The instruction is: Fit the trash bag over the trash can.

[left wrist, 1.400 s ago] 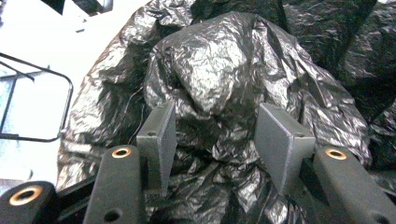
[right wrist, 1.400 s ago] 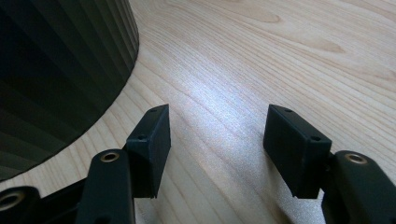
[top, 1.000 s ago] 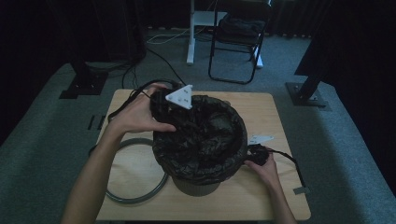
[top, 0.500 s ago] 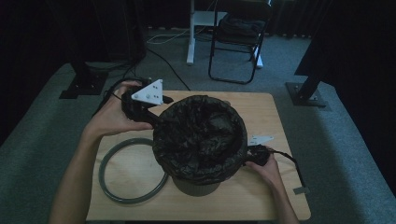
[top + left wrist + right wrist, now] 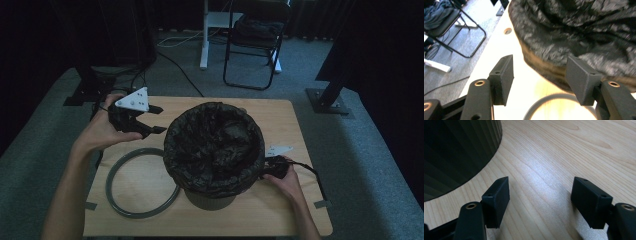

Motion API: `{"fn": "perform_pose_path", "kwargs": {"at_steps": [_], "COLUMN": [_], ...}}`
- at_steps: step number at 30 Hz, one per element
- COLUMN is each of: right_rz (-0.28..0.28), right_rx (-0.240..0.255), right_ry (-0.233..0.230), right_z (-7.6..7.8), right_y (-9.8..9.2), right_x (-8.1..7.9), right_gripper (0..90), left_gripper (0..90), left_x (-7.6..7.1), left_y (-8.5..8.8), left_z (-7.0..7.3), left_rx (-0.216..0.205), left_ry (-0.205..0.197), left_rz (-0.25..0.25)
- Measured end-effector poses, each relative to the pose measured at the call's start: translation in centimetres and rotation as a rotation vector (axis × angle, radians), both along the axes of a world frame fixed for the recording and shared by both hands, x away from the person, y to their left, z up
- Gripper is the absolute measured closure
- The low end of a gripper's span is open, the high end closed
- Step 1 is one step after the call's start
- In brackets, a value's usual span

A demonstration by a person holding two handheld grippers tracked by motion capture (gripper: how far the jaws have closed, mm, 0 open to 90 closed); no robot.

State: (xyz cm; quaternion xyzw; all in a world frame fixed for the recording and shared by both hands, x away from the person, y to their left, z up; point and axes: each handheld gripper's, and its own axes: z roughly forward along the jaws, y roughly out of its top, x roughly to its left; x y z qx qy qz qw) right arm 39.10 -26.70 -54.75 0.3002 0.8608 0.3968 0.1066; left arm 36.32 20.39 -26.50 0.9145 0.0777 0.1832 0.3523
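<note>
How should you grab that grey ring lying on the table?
Probably by its far arc near the left hand-held gripper, coming from above with one jaw inside and one outside. The grey ring lies flat on the wooden table and is thin, and its right side sits tight against the bin.

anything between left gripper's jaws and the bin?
Nothing. In the left gripper view, bare pale wooden tabletop separates the open left gripper from the black-bag-lined round bin.
</note>
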Motion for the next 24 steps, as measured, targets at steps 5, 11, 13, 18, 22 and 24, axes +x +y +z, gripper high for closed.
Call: {"fn": "perform_pose_path", "kwargs": {"at_steps": [5, 11, 13, 18, 22, 24], "right_rz": [0.003, 0.004, 0.003, 0.001, 0.0, 0.001], "right_rx": [0.0, -0.003, -0.003, -0.002, -0.001, -0.001], "right_ry": [0.003, 0.0, 0.0, 0.001, 0.001, 0.002], "right_z": [0.0, 0.0, 0.0, 0.0, 0.0, 0.0], "right_y": [0.0, 0.0, 0.0, 0.0, 0.0, 0.0], "right_x": [0.0, 0.0, 0.0, 0.0, 0.0, 0.0], "right_gripper": [29.1, 29.0, 29.0, 29.1, 29.0, 29.0], "left_gripper": [37.5, 36.8, 36.8, 36.8, 36.8, 36.8], "left_x": [0.3, 1.2, 1.7, 3.0, 4.0, 4.4], "left_y": [1.4, 3.5, 4.1, 5.0, 5.3, 5.3], "left_z": [-1.1, -3.0, -4.0, -6.9, -9.6, -10.8], "left_rx": [-0.005, -0.009, -0.001, 0.025, 0.054, 0.06], "left_ry": [0.022, 0.045, 0.059, 0.104, 0.152, 0.175], "left_rz": [0.023, 0.083, 0.107, 0.158, 0.183, 0.195]}}
